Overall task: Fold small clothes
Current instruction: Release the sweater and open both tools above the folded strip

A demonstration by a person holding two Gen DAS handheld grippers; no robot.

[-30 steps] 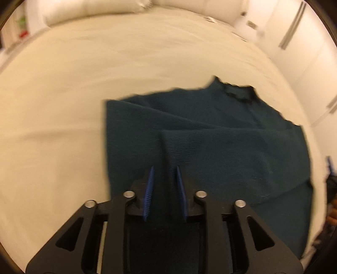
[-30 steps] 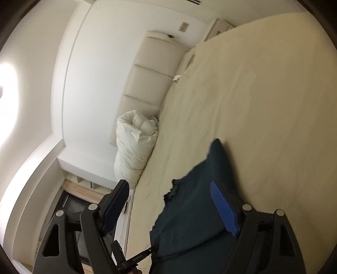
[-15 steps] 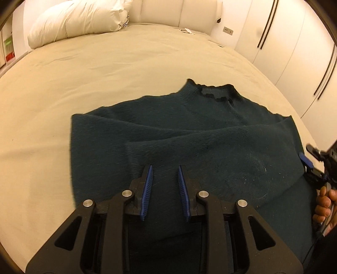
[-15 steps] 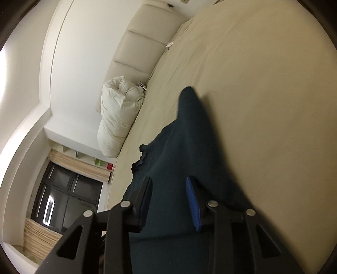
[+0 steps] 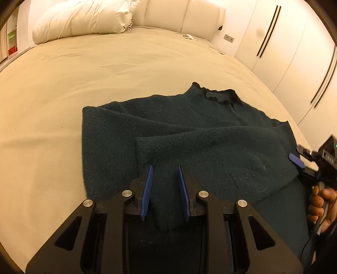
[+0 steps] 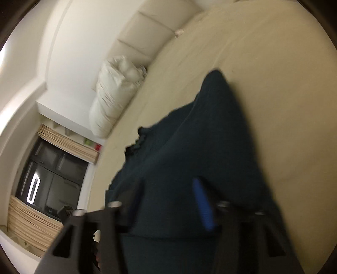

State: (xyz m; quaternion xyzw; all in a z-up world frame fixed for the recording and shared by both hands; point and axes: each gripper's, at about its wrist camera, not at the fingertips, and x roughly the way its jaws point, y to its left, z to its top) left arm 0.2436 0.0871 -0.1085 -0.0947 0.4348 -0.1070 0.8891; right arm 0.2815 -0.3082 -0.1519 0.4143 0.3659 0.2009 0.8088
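Observation:
A dark teal sweater (image 5: 210, 130) lies on the beige bed (image 5: 105, 69), collar toward the headboard. One sleeve is folded across its body. My left gripper (image 5: 164, 168) is shut on that sleeve's cuff end (image 5: 166, 210), low over the sweater's near half. In the left wrist view my right gripper (image 5: 299, 166) sits at the sweater's right edge, held by a hand (image 5: 320, 202). The blurred right wrist view shows my right gripper (image 6: 166, 185) with sweater fabric (image 6: 210, 137) filling the gap between its blue pads (image 6: 203, 202); its jaws are opening slightly.
A white pillow (image 5: 80, 19) and a padded headboard (image 5: 181, 16) stand at the far end of the bed. White wardrobe doors (image 5: 284, 52) line the right side. A dark window with blinds (image 6: 48, 181) is beyond the bed's edge.
My right gripper went from wide open beside the sweater to closed around its edge, sinking toward the bed. It came into the left wrist view. My left gripper kept its hold and tilted.

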